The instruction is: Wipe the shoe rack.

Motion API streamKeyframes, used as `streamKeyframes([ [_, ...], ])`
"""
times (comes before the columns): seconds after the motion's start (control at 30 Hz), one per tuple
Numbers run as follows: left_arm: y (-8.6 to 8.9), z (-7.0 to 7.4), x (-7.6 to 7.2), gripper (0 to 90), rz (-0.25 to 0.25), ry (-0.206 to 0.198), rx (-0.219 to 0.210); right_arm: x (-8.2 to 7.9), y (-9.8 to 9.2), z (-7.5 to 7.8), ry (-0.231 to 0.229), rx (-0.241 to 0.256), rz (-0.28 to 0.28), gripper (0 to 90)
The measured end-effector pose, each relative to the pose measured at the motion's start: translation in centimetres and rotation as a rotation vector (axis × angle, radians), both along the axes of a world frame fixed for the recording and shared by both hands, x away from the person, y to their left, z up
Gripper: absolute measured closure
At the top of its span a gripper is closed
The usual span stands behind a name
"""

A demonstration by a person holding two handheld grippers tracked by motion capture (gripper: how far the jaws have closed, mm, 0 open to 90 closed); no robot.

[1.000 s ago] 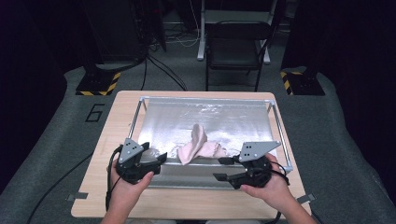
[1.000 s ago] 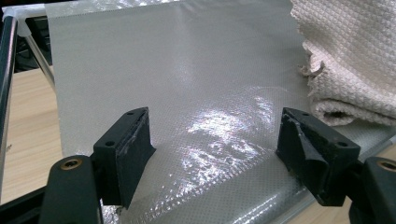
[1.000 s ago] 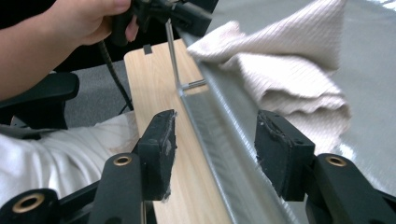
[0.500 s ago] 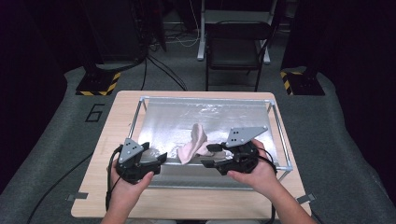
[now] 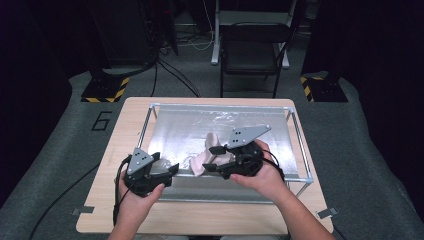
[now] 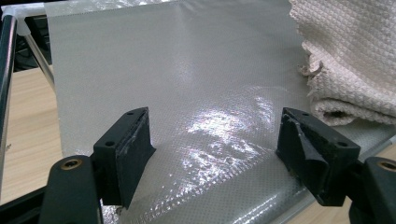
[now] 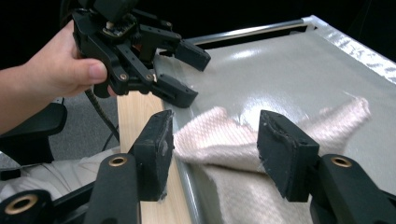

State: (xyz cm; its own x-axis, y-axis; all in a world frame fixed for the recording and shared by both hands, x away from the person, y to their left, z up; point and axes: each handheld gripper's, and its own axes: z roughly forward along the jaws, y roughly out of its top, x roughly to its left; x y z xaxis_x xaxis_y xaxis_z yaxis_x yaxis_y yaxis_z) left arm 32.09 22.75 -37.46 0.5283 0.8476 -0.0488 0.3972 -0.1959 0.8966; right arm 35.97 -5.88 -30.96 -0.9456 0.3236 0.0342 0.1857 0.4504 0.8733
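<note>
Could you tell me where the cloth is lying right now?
In the high view the cloth lies on the silver sheet, near its front edge, between both open grippers, closest to the right gripper.

1. A crumpled pale pink waffle-weave cloth (image 5: 206, 156) lies on the silvery foil-lined metal-framed tray (image 5: 172, 127), towards its near edge.
2. The right black two-jaw gripper (image 5: 212, 159) hovers open at the cloth.
3. The left black two-jaw gripper (image 5: 170, 170) hangs open over the tray's near-left corner.

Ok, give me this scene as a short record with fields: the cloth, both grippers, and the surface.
cloth: cream waffle-weave cloth, crumpled on the sheet
surface: shiny grey sheet in a metal frame on a wooden table
left gripper: open, over bare sheet, cloth to its side
right gripper: open, jaws either side of the cloth's edge
</note>
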Motion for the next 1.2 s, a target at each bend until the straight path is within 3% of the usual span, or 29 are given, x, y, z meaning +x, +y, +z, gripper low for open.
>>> streamKeyframes([
  [0.2, 0.0, 0.0, 0.0, 25.5, -0.001, -0.001, 0.001, 0.4, 1.0, 0.4, -0.011, -0.009, 0.011, 45.1],
  [0.37, 0.0, 0.0, 0.0, 25.5, -0.001, -0.001, 0.001, 1.3, 1.4, -0.3, -0.004, -0.033, -0.014, 44.7],
  [0.67, 0.0, 0.0, 0.0, 25.5, -0.001, -0.002, 0.002, 2.2, 0.6, -1.2, 0.025, -0.11, -0.029, 44.7],
  [1.2, 0.0, 0.0, 0.0, 25.6, -0.001, -0.004, 0.0, 2.8, 0.0, -2.1, 0.033, -0.173, -0.07, 41.0],
])
